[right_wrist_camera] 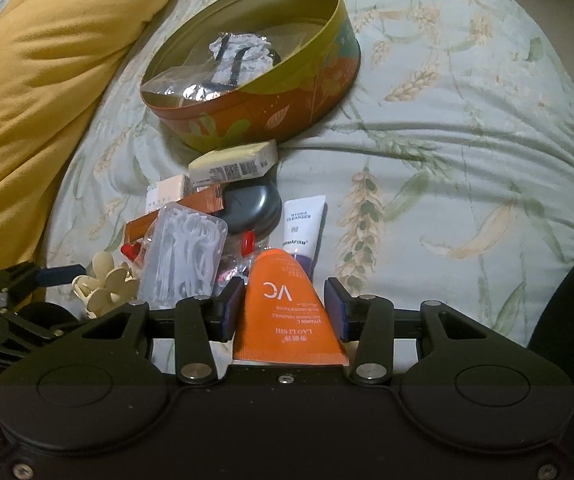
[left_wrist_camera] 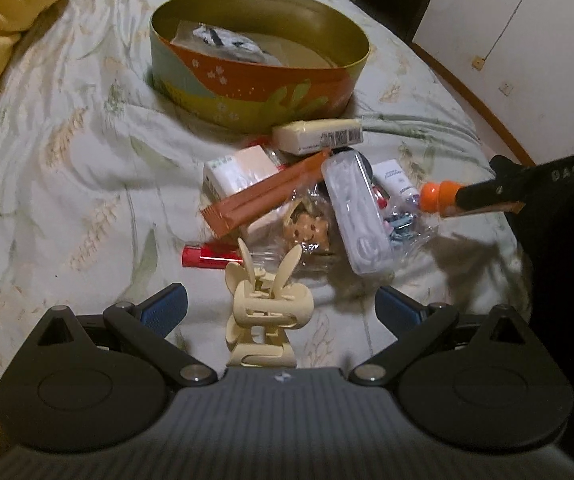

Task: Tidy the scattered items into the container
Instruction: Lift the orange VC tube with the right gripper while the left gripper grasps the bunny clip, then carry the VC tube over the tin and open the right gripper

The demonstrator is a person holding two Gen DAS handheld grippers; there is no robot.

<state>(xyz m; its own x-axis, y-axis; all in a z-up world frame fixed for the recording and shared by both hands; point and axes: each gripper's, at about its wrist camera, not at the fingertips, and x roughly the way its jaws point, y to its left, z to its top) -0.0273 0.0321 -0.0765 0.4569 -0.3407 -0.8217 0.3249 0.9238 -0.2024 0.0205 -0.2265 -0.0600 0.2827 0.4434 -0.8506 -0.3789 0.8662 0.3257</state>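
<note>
**One bag in the tin, most of the pile still on the bed**

The round tin (right_wrist_camera: pixel 287 92) sits open on the floral bedspread (right_wrist_camera: pixel 447 140), just beyond the heap of small things. Inside it lies only a clear bag with crumpled white and silvery contents (right_wrist_camera: pixel 239 56); the rest of its floor looks bare. So the tidying seems barely begun.

Left on the bed, packed close together: a cream bar with a barcode (right_wrist_camera: pixel 233 162) touching the foot of the tin, a dark oval case (right_wrist_camera: pixel 251 204), a white cleanser tube (right_wrist_camera: pixel 303 222), a clear box of floss picks (right_wrist_camera: pixel 185 250), a copper-coloured sachet (left_wrist_camera: pixel 263 200), a small pale carton (left_wrist_camera: pixel 239 172), a red stick (left_wrist_camera: pixel 211 256) and a wrapped brown trinket (left_wrist_camera: pixel 307 228).

The right gripper (right_wrist_camera: pixel 283 308) has its fingers narrow, clamped on an orange tube (right_wrist_camera: pixel 287 312), cap pointing away, near the pile and not yet over the tin. The left gripper (left_wrist_camera: pixel 281 308) has its fingers spread wide either side of a cream hair claw (left_wrist_camera: pixel 263 308), touching nothing; that one is likely the next to be picked up.

A yellow pillow (right_wrist_camera: pixel 47 80) lies along the left edge.
</note>
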